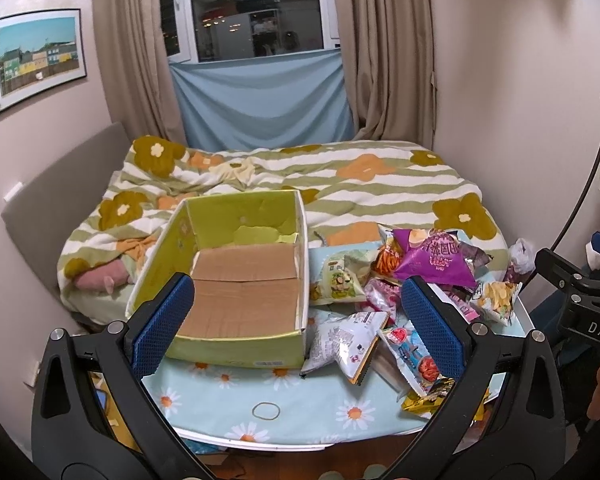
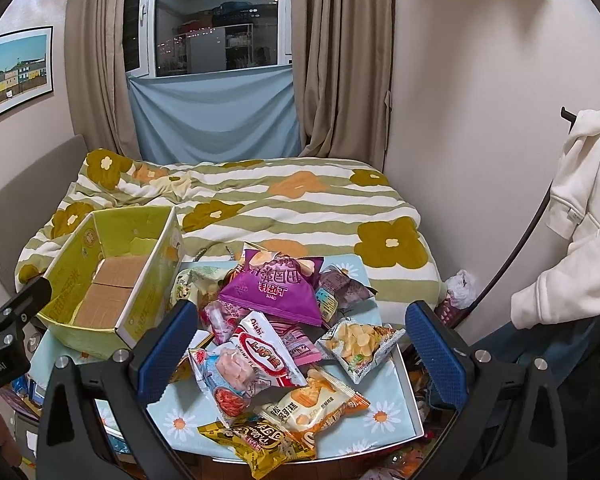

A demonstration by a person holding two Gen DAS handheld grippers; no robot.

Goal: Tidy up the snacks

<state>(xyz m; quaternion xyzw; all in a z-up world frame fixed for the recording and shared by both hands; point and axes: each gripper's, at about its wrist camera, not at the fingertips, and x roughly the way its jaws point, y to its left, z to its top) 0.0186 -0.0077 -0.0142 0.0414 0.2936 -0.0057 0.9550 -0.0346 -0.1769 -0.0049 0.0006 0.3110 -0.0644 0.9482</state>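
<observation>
We found the left gripper (image 1: 298,320) spread wide and holding nothing, hovering over the table (image 1: 220,396). The right gripper (image 2: 300,344) was likewise agape above the snack pile (image 2: 276,344). The green box (image 1: 236,272) sat at nine o'clock of the pile, purple bag (image 2: 274,288) topmost.

An open, empty yellow-green cardboard box (image 1: 236,280) with a brown floor sits left on the daisy-print table, and just right of it lies a loose heap of snack packets (image 2: 284,344) topped by a purple bag (image 2: 276,288).
</observation>
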